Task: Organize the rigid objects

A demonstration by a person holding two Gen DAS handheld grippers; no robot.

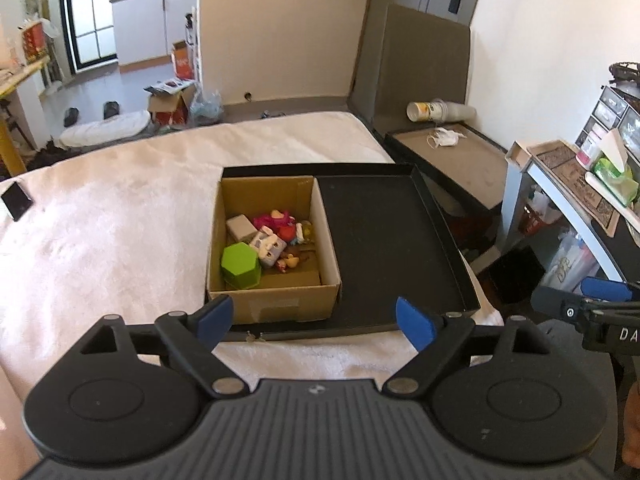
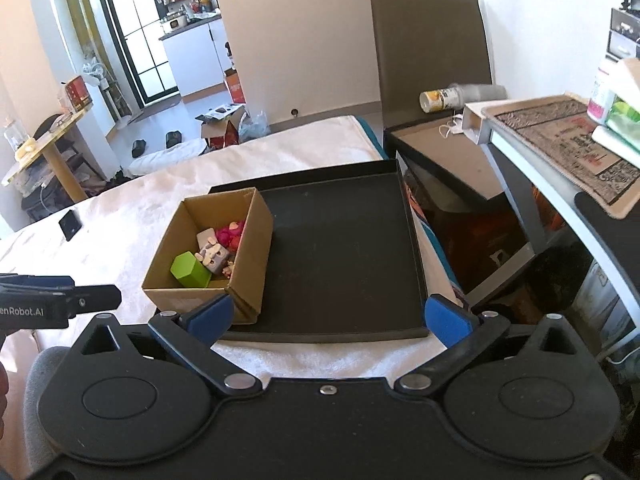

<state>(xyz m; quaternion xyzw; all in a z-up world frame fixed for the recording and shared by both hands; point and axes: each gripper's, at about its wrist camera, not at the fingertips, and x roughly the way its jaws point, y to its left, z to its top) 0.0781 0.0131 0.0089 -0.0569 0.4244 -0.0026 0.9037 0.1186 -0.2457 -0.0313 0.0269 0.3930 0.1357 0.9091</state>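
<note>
A brown cardboard box (image 1: 276,300) (image 2: 248,264) stands in the left part of a shallow black tray (image 1: 384,240) (image 2: 344,264) on a white blanket. Inside the box lie a green hexagonal block (image 1: 240,266) (image 2: 190,270), a grey and white cube toy (image 1: 269,249) (image 2: 214,258), a pale block (image 1: 240,227), and pink and red small toys (image 1: 280,222) (image 2: 232,234). My left gripper (image 1: 316,322) hangs open in front of the box, nothing between its blue pads. My right gripper (image 2: 330,318) stands wide open over the tray's near edge, holding nothing.
The white blanket (image 1: 100,240) covers the surface, with a small black device (image 1: 16,200) at its far left. To the right stand a dark box lid with a mask (image 1: 444,138), a tipped cup stack (image 1: 440,111) and a cluttered shelf (image 2: 560,140).
</note>
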